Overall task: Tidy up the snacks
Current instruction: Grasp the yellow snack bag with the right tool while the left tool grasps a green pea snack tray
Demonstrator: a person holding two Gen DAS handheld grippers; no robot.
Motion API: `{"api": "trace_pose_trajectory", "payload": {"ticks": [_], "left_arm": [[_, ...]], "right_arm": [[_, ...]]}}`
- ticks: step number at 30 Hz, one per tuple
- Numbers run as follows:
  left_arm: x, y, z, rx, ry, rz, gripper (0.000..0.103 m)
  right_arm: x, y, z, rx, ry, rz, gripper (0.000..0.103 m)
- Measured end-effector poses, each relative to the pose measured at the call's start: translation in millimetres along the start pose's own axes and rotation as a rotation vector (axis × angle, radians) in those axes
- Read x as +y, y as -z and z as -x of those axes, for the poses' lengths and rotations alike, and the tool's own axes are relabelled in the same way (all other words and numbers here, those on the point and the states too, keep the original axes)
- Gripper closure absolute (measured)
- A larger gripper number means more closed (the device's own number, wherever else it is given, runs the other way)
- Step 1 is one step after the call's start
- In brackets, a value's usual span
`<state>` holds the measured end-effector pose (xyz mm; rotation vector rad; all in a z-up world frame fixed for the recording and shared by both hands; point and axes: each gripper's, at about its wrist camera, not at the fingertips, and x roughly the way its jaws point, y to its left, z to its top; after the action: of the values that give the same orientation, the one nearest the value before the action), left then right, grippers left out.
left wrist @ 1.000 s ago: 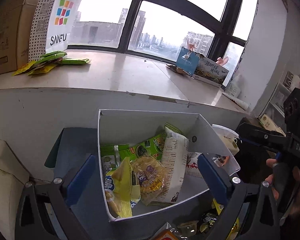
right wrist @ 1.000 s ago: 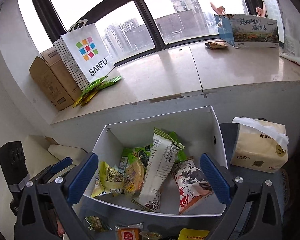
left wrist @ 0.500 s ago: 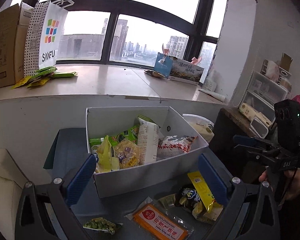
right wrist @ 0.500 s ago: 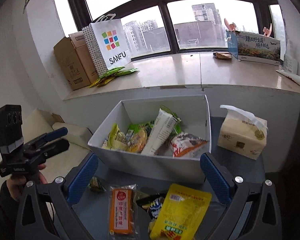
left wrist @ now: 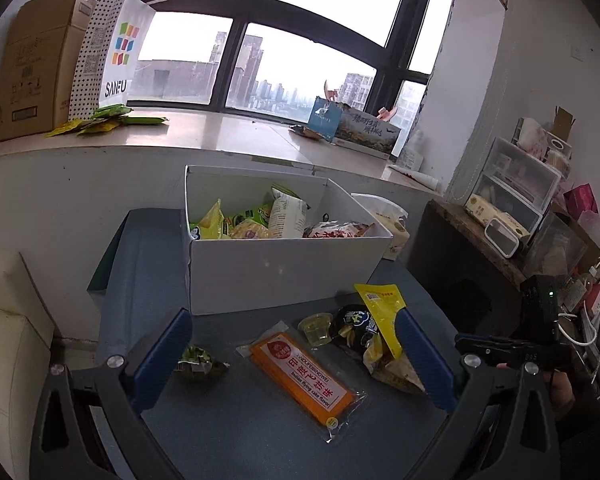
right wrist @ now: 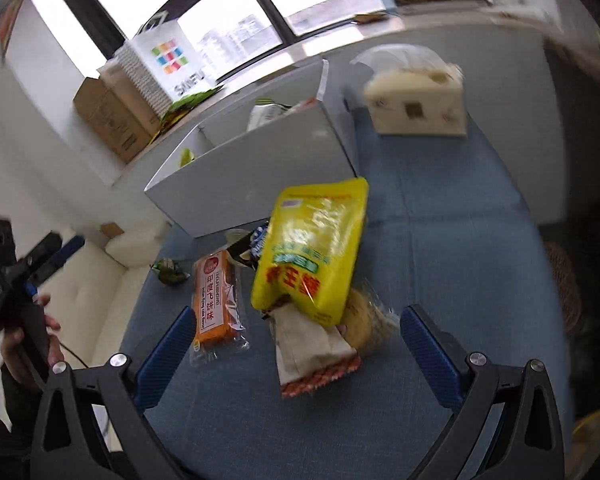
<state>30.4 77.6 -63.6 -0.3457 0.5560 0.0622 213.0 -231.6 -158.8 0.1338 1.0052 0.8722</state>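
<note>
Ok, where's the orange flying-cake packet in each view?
Left wrist: orange packet lies low centre on the blue table, in front of the white box.
Right wrist: orange packet sits left of centre, beside the yellow bag.
Shared landmark: the white box.

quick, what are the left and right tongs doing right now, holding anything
Left tongs: open, holding nothing, over the orange flying cake packet.
Right tongs: open, holding nothing, above the yellow snack bag.

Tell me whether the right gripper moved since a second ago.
Yes. The right gripper pulled back from the white box, now above the yellow bag.
</note>
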Motion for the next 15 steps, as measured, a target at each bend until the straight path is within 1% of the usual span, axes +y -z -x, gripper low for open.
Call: {"api": "trace_pose_trajectory", "payload": {"ticks": [1, 3, 7, 12, 14, 15], "left_arm": [[1, 4, 1, 0.007, 0.01, 0.007, 0.0], [1, 9, -1, 0.024, 0.005, 0.015, 0.0], [4, 13, -4, 0.027, 0.01, 0.033, 0.0], [8, 17, -1, 0.0, 0.002, 0.073, 0.0], [10, 18, -1, 0.01, -0.002, 0.072, 0.0], [10, 19, -1, 0.008, -0.007, 0.074, 0.0]], "right_arm": [[-6, 2, -3, 0.002, -0.015, -0.03, 0.0], [-9, 2, -10, 0.013, -0.047, -0.054, 0.0], [-10, -5, -24, -0.006, -0.103, -0.04, 0.0], [-13, -19, -50, 0.017, -0.09, -0.014, 0.0], [-17, -21, -59, 0.015, -0.077, -0.027, 0.0], [-18, -22, -65, 0.021, -0.078, -0.033, 0.005]]}}
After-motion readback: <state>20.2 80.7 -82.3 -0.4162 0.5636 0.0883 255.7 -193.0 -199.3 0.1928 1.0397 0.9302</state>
